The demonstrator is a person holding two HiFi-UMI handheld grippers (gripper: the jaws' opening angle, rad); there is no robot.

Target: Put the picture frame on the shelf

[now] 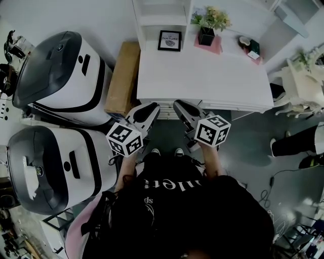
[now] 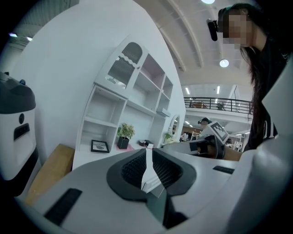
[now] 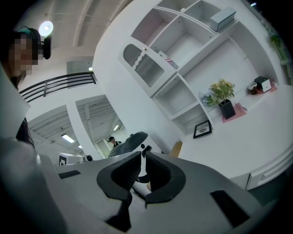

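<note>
The black picture frame [image 1: 169, 40] leans upright at the back of the white desk [image 1: 202, 81], in front of the lowest bay of the white shelf unit [image 1: 162, 15]. It also shows in the left gripper view as picture frame [image 2: 100, 146] and in the right gripper view as picture frame [image 3: 202, 129]. My left gripper [image 1: 153, 108] and right gripper [image 1: 178, 105] hover side by side at the desk's near edge, well short of the frame. Both are shut with nothing between their jaws. The left gripper [image 2: 149, 151] points towards the shelf unit [image 2: 110, 114], and the right gripper [image 3: 143, 153] points left of the shelf unit [image 3: 183, 91].
A potted plant [image 1: 207, 25] on a pink mat stands right of the frame, with a small dark item [image 1: 250, 48] farther right. A cardboard box [image 1: 123, 78] stands left of the desk, beside two large white-and-dark machines [image 1: 61, 76]. A white chair [image 1: 298, 86] stands right.
</note>
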